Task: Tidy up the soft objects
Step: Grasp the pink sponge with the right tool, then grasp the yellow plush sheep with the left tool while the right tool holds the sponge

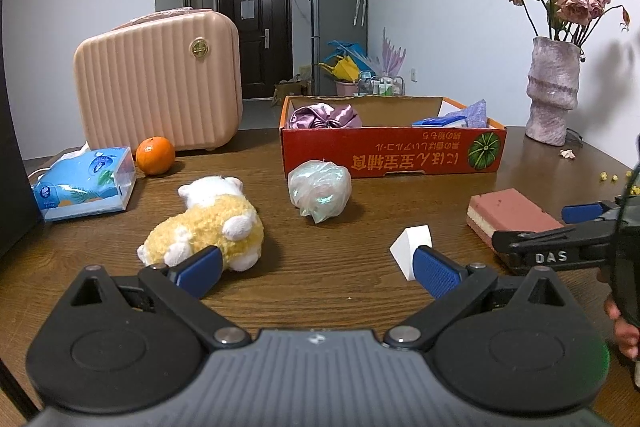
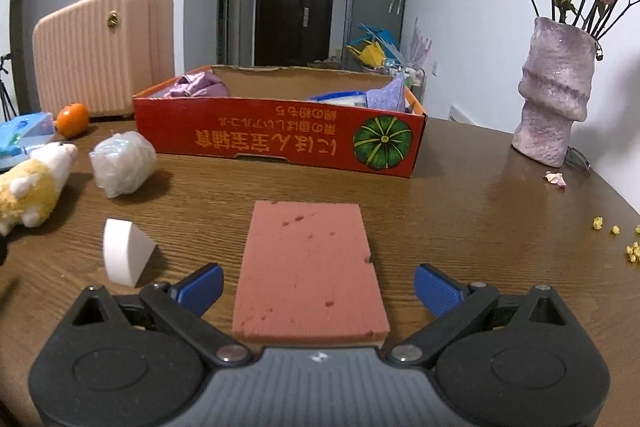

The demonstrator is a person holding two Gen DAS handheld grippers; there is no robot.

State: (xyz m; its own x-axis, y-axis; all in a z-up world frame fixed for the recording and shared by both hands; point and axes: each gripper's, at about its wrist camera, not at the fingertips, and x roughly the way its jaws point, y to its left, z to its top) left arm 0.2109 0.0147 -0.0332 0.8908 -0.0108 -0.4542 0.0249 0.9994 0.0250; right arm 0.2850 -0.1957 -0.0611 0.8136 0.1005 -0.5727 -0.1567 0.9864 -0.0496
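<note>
A: Where do the grippers stand?
B: The right gripper (image 2: 318, 287) is spread wide with the pink sponge (image 2: 310, 271) lying on the bench (image 2: 480, 227) between its fingers, untouched. The left gripper (image 1: 316, 271) is also wide apart, holding nothing.
A: And the soft things?
B: The plush toy (image 1: 208, 227), white wedge sponge (image 1: 410, 247) and crumpled bag (image 1: 319, 193) lie mid-bench, before the red box (image 1: 392, 151) at the far edge.

Pink sponge (image 2: 308, 267) flat on table; plush (image 1: 208, 223), white wedge (image 1: 410, 247), bagged bundle (image 1: 320, 193) nearby
</note>
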